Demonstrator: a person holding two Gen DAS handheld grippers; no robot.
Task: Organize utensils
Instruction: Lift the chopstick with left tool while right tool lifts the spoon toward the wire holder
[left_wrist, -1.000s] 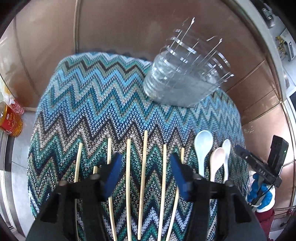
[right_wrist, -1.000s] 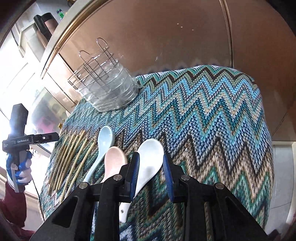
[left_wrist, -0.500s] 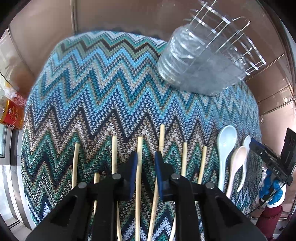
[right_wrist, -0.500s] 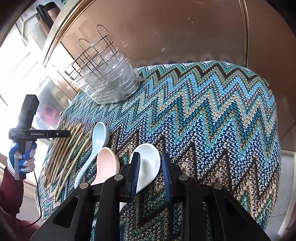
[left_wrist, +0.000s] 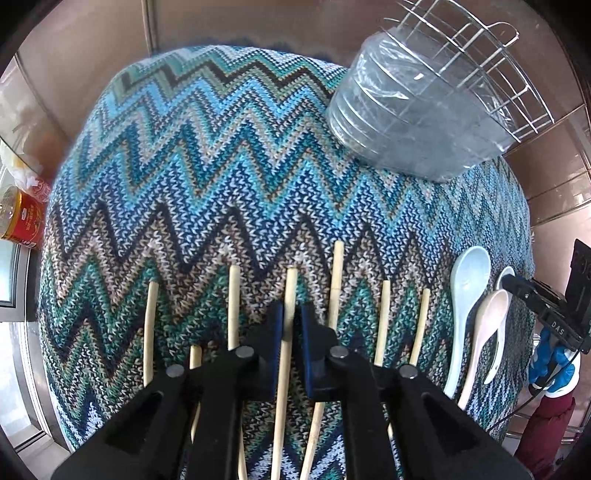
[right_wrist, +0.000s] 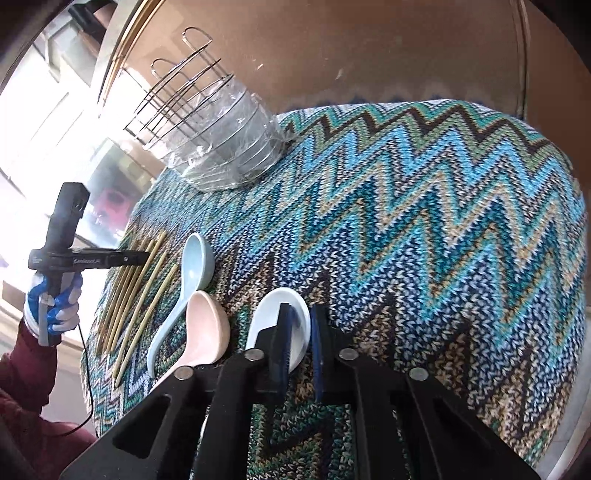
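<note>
**Both grippers closed on utensils at the near edge of the surface**

Left wrist view: we see our left gripper (left_wrist: 291, 314) with its jaws drawn in to a narrow gap around one chopstick (left_wrist: 289, 291), the blue pads pressing it from both sides. The stick runs away from us between the pads and its far end pokes out beyond them. More chopsticks (left_wrist: 384, 317) lie roughly parallel on either side of it, spread over the zigzag cloth (left_wrist: 229, 155) that covers the surface. To the right of the sticks lie a blue spoon (left_wrist: 466, 291) and a pink spoon (left_wrist: 487, 332) side by side; the white spoon (left_wrist: 504, 275) shows only as a sliver behind the right gripper (left_wrist: 517, 286), which enters from the right edge. A wire rack (left_wrist: 476, 62) holding a clear tub (left_wrist: 410, 122) stands at the far right corner. Only this view shows the red can (left_wrist: 23, 218) off the left edge of the surface.

Right wrist view: here the white spoon (right_wrist: 271, 314) is plain. Our right gripper (right_wrist: 301, 332) sits nearly closed over its bowl, the left pad on the bowl; we cannot tell whether the right pad touches it. The pink spoon (right_wrist: 207, 328) lies just left, then the blue spoon (right_wrist: 195, 266), then the chopsticks (right_wrist: 138, 280) seen edge-on as a tight bundle. The left gripper (right_wrist: 142, 256) reaches into them from the left, held by a gloved hand (right_wrist: 55, 306). The rack (right_wrist: 177, 92) and tub (right_wrist: 229, 147) stand at the far left of the cloth (right_wrist: 424, 221).
</note>
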